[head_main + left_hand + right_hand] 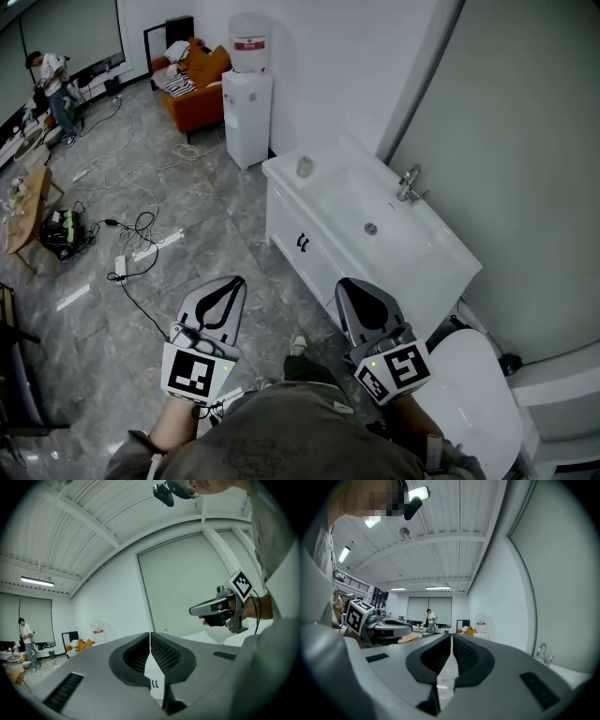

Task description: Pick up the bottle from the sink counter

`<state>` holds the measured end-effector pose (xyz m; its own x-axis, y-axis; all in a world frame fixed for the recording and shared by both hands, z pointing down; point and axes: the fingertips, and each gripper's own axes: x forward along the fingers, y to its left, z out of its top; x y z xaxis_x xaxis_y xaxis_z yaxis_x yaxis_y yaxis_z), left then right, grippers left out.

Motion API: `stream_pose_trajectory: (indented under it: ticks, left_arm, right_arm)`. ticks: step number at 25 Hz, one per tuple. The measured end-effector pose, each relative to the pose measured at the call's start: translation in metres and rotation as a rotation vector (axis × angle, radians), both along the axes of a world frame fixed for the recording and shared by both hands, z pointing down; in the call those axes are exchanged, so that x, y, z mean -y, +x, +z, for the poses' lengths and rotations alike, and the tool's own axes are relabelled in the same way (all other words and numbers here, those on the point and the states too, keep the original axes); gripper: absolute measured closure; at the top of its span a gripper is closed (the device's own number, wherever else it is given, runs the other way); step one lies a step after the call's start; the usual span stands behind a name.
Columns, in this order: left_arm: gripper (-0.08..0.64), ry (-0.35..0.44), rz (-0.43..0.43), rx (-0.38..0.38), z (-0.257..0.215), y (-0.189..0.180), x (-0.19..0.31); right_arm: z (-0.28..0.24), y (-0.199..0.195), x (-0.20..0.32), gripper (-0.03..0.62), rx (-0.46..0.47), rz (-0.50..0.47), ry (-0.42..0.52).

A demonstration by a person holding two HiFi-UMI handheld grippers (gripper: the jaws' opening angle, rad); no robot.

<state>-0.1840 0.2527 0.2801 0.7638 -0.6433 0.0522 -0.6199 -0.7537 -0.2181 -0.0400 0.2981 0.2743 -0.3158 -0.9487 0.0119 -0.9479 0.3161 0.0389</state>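
Observation:
A small pale bottle (305, 167) stands upright at the far left corner of the white sink counter (281, 175), beside the basin (370, 217). Both grippers hang low in front of the person, well short of the counter and apart from the bottle. In the head view my left gripper (225, 284) points forward with its jaws together. My right gripper (354, 286) sits beside it near the cabinet front, also shut. Nothing lies between the closed jaws of the left gripper (150, 641) or of the right gripper (451, 641) in their own views.
A chrome faucet (409, 184) rises at the basin's back edge. A water dispenser (248, 103) stands left of the vanity, and an orange sofa (192, 89) behind it. Cables (131, 234) trail over the grey floor. A white toilet (473, 403) is close at the right. A person (52, 89) stands far left.

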Motion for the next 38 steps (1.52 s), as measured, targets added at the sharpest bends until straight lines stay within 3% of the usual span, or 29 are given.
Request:
stream_pose_trajectory:
  ticks: [6, 13, 19, 33, 38]
  left_arm:
    - [0.538, 0.015, -0.010, 0.006, 0.010, 0.002, 0.023]
    - [0.538, -0.015, -0.038, 0.028, 0.024, 0.007, 0.056]
    - [0.538, -0.030, -0.050, 0.028, 0.029, 0.019, 0.103]
    - [0.538, -0.071, -0.017, 0.094, 0.043, 0.097, 0.248]
    - [0.538, -0.049, -0.016, 0.138, 0.041, 0.130, 0.310]
  right_arm:
    - [0.010, 0.006, 0.016, 0.557, 0.004, 0.026, 0.005]
    - [0.017, 0.011, 0.058, 0.557, 0.051, -0.029, 0.016]
    - [0.024, 0.023, 0.104, 0.557, 0.025, -0.039, -0.006]
    - [0.051, 0.084, 0.242, 0.557, 0.051, -0.039, -0.088]
    - [0.055, 0.114, 0.305, 0.557, 0.061, -0.048, -0.103]
